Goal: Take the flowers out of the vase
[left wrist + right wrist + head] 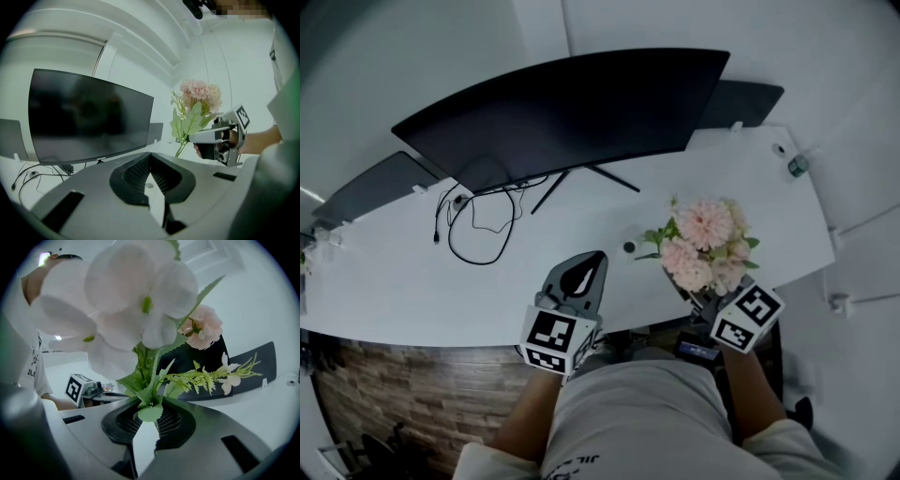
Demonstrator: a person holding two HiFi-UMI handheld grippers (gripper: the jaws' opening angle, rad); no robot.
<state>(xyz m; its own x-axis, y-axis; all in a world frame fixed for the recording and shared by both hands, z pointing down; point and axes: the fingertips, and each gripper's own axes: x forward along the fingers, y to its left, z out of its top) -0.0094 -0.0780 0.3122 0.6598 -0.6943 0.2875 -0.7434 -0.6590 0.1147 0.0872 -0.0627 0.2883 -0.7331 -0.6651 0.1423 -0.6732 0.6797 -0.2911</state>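
Observation:
A bunch of pink flowers [703,242] with green leaves hangs above the right part of the white desk [384,272]. My right gripper [705,298] is shut on its stems, which run down between the jaws in the right gripper view [151,401]. From the left gripper view the bunch [200,96] shows raised clear of the desk, with the right gripper [197,137] at its stems. My left gripper [589,262] is at the desk's front edge, left of the flowers, shut with nothing in it [151,157]. I see no vase in any view.
A wide curved monitor [572,103] stands at the back of the desk, with a black cable [478,230] looped in front of it. A dark panel [375,187] is at the back left. A small grey object [798,166] sits at the far right corner.

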